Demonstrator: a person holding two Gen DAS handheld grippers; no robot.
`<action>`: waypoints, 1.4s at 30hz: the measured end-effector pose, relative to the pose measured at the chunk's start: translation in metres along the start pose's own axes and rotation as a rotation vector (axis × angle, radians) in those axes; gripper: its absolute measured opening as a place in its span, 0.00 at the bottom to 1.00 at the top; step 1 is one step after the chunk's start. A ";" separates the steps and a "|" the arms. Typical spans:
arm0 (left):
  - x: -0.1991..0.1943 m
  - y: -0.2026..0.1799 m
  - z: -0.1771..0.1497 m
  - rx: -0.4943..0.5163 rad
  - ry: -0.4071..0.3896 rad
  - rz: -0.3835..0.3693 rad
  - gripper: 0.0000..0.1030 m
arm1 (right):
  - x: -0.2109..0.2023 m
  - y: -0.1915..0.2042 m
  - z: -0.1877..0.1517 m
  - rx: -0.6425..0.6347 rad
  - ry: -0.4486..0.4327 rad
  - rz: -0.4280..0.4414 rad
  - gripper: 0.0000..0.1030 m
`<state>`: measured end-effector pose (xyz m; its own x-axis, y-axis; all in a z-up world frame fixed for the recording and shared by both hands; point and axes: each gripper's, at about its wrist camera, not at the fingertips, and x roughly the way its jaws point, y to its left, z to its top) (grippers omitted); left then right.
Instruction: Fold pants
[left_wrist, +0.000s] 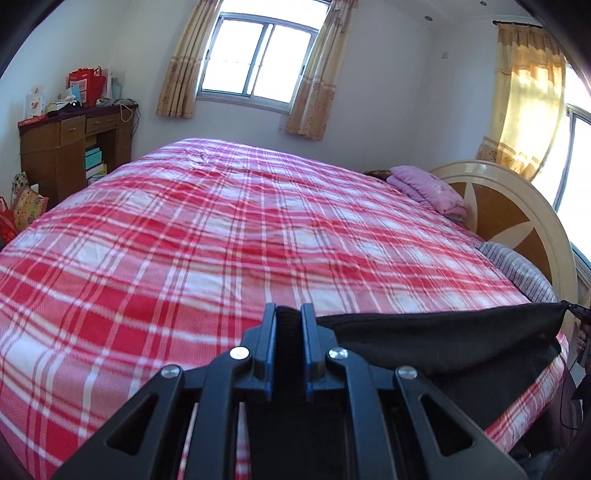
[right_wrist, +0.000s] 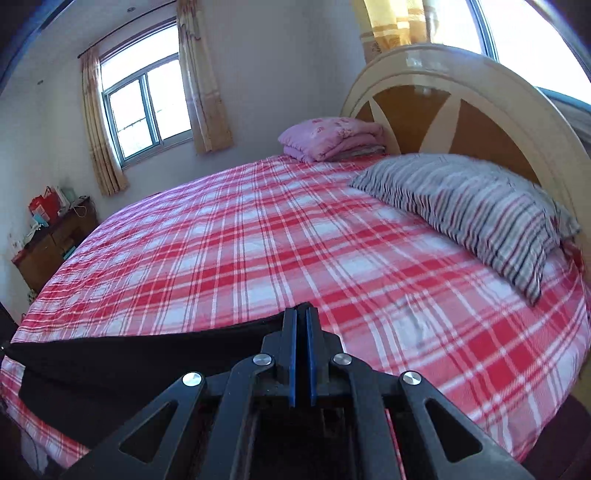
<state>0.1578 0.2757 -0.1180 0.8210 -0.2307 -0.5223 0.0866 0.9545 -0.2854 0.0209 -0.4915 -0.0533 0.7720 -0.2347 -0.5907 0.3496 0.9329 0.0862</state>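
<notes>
The black pants (left_wrist: 443, 339) hang stretched between my two grippers above the near edge of the bed (left_wrist: 221, 229), which has a red plaid cover. My left gripper (left_wrist: 289, 314) is shut on the thick left end of the pants. The taut black edge runs from it to the right. In the right wrist view my right gripper (right_wrist: 301, 314) is shut on the right end of the pants (right_wrist: 147, 350), and the cloth runs off to the left. The lower part of the pants drapes over the bed's near edge.
A striped pillow (right_wrist: 472, 218) and a folded pink quilt (right_wrist: 332, 138) lie by the round headboard (right_wrist: 461, 96). A wooden desk (left_wrist: 74, 147) with bags stands in the far corner. Curtained windows (left_wrist: 258, 59) are on the walls.
</notes>
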 end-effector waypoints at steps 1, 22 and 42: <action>-0.002 0.002 -0.009 -0.002 0.009 -0.013 0.12 | -0.002 -0.006 -0.011 0.008 0.013 0.002 0.04; -0.051 0.057 -0.082 -0.064 -0.009 0.102 0.26 | -0.050 -0.019 -0.042 0.051 0.010 -0.158 0.50; -0.047 0.001 -0.074 -0.003 0.028 0.046 0.26 | -0.041 0.147 -0.083 -0.314 0.154 0.054 0.51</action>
<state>0.0775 0.2735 -0.1534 0.8082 -0.1913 -0.5569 0.0473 0.9638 -0.2625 -0.0038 -0.3218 -0.0831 0.6873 -0.1606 -0.7084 0.1110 0.9870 -0.1161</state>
